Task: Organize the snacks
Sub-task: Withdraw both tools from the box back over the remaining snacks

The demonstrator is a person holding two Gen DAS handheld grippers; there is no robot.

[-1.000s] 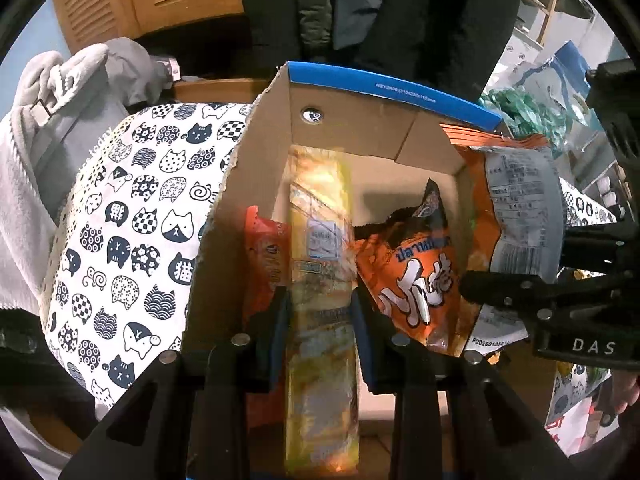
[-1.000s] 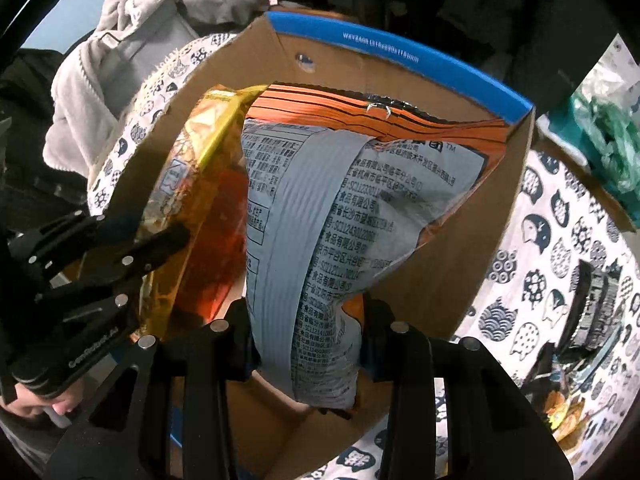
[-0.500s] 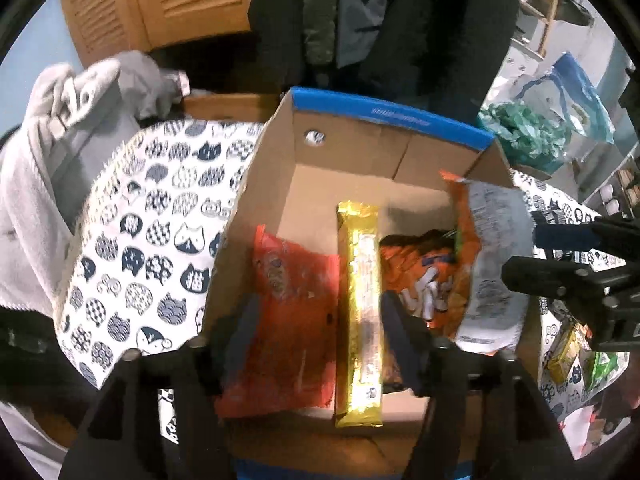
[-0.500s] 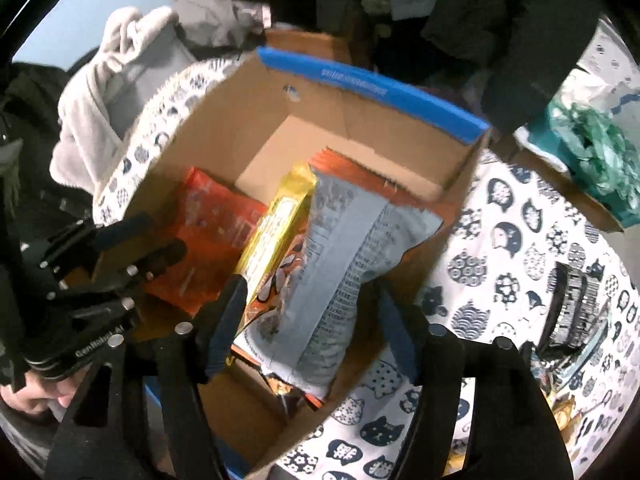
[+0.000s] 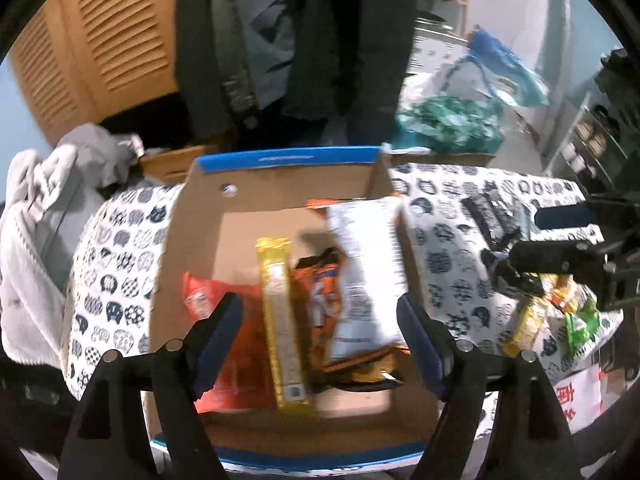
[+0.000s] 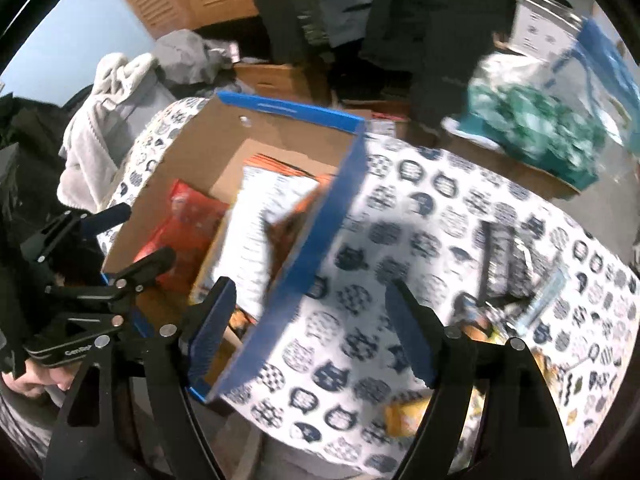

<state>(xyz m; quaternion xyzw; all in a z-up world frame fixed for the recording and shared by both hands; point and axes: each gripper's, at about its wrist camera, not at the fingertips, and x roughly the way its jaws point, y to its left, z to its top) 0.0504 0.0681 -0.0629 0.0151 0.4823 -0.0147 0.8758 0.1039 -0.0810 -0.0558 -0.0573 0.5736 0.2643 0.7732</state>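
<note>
Snacks lie side by side in the cardboard box [image 5: 200, 216] at the left end of the cat-print table [image 6: 420, 216]: a red packet [image 5: 236, 344] by the left wall, a yellow bar [image 5: 280, 320] in the middle, an orange bag [image 5: 316, 296], and a white-backed bag [image 5: 364, 272] leaning on the right wall, seemingly filed upright to save room. The left gripper [image 5: 318, 340] hangs over the box, jaws spread and empty. The right gripper [image 6: 308, 328], likewise agape and empty, straddles the box's right wall. Loose packets [image 5: 560, 312] wait near the table's right edge, probably next.
</note>
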